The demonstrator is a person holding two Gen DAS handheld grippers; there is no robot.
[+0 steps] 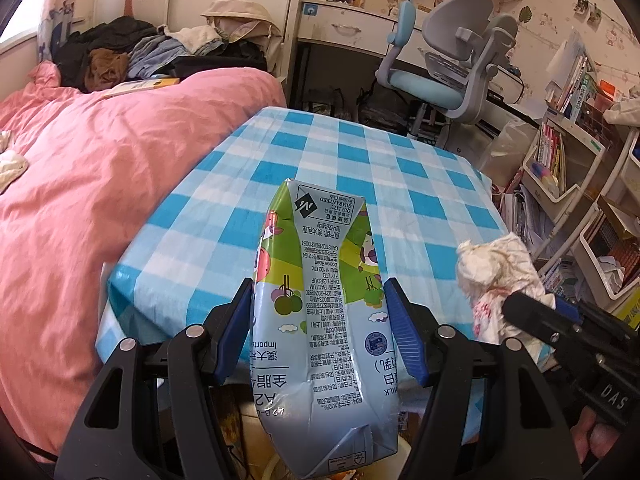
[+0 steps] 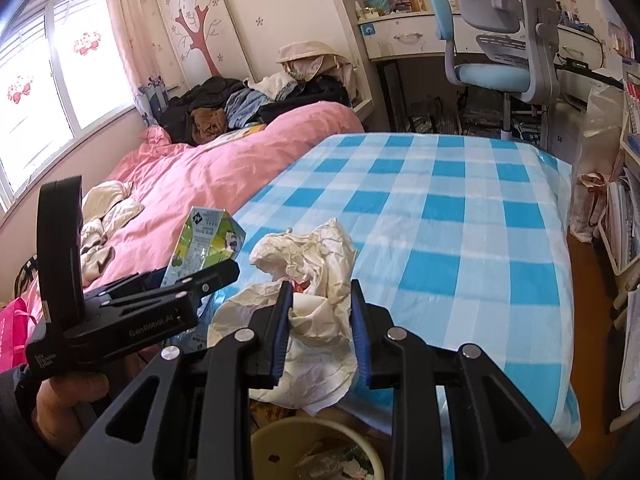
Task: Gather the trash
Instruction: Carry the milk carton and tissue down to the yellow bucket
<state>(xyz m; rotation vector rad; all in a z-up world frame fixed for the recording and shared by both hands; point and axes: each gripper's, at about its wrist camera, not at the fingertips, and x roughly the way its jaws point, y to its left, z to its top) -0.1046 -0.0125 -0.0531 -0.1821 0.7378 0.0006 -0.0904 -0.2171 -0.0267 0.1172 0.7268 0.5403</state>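
Both grippers loaded: left gripper pinching crushed blue-green milk carton, right gripper pinching crumpled white paper wad. Hovering over yellowish round bin, frame bottom; next, probably spreading fingers to drop.

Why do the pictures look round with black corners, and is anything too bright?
Left wrist view: the fisheye lens darkens the corners and bends the checked tablecloth; the milk carton looks sharp. Right wrist view: the window glares white; the crumpled paper stays clear.
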